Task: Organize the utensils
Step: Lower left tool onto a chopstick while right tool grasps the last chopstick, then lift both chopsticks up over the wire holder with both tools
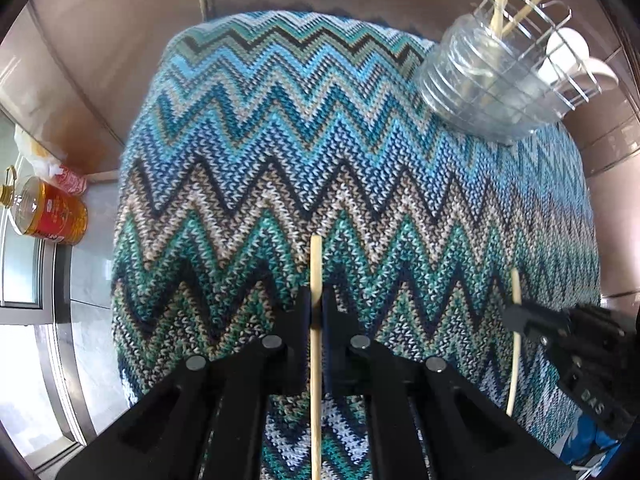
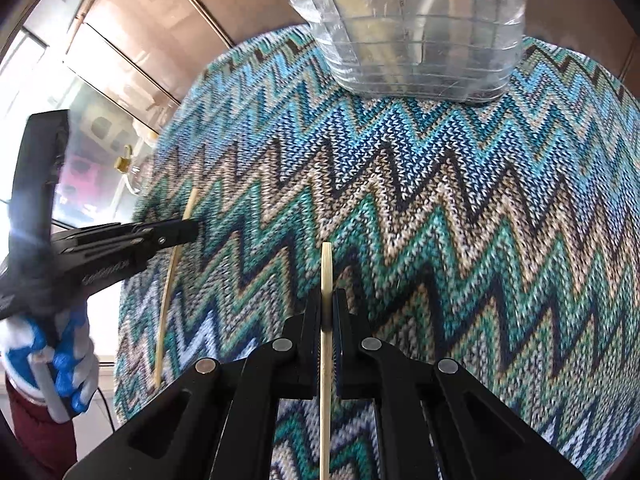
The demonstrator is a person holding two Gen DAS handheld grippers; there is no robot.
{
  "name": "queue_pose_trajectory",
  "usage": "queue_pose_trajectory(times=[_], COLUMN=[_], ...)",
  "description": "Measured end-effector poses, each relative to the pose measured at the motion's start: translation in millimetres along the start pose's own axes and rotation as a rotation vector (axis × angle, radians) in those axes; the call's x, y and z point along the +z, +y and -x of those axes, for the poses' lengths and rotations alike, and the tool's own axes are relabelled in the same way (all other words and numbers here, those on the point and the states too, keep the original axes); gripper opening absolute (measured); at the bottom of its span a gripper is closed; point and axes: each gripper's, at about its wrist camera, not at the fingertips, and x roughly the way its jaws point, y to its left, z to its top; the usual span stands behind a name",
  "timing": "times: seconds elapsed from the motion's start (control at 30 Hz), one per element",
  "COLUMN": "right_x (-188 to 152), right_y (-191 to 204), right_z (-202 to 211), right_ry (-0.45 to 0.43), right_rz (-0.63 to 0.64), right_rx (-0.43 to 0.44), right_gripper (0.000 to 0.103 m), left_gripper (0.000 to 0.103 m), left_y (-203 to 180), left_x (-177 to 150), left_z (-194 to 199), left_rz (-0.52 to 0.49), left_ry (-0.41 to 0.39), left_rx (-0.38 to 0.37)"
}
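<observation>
Chopsticks: one point(image 1: 316, 272) per tool point(image 1: 316, 300); two tools.

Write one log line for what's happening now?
left tool: shut on chopstick | right tool: shut on second chopstick | holder: on cloth

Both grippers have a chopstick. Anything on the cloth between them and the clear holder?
Nothing visible. The left gripper and right gripper each clamp a chopstick; only bare zigzag cloth lies before the clear holder.
</observation>
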Motion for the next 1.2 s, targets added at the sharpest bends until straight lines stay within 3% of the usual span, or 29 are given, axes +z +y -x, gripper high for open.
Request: queue_pose_trajectory(times=[0.2,0.4,0.6,0.7,0.87,0.97,1.1,1.2], right_x=[-19.8,-33.1,-21.0,-5.7,29.9,57.0,80.3,100.6], right_y=[-4.9,-1.1,10.4,15.3,23.4,34.0,36.7,34.5], right_z=[40.1,91.4,159.7,192.7,231.9,238.4,240.3,228.4], right_ry=[-0.084,-0.236,-0.467,-0.601,-0.83,-0.964,-1.077,-1.126], right_rz=[-0.003,0.031,0.096,0.124,0.17,0.21,0.252,0.267], right_rx=[0.061,0.114,0.119,0.116,0.097,0.073,0.058,0.036], right_gripper=[0.005,0.005,0.005,0.005,0.005,0.006,0.006,0.006], left_gripper=[0.004,0.004,0.004,0.004,0.004,0.004,0.004,0.004], left_y=[-2.2,-10.6,-22.2,-34.5,-57.7,-68.9,-80.8,-83.3], left_x=[-16.4,-31.2,-22.0,-6.7,19.6,43.0,70.2,88.2], left_z=[32.9,81.6,151.0,186.1,228.4,244.6,248.2,238.5], left_rz=[0.02,0.006,-0.001,-0.008,-0.015,0.001,0.046,0.085], left_ry=[-0.048,-0.154,-0.337,-0.456,-0.635,-0.775,-0.957,-1.028], left_rx=[0.003,-0.005,-0.076,-0.157,-0.23,-0.295,-0.27,-0.264])
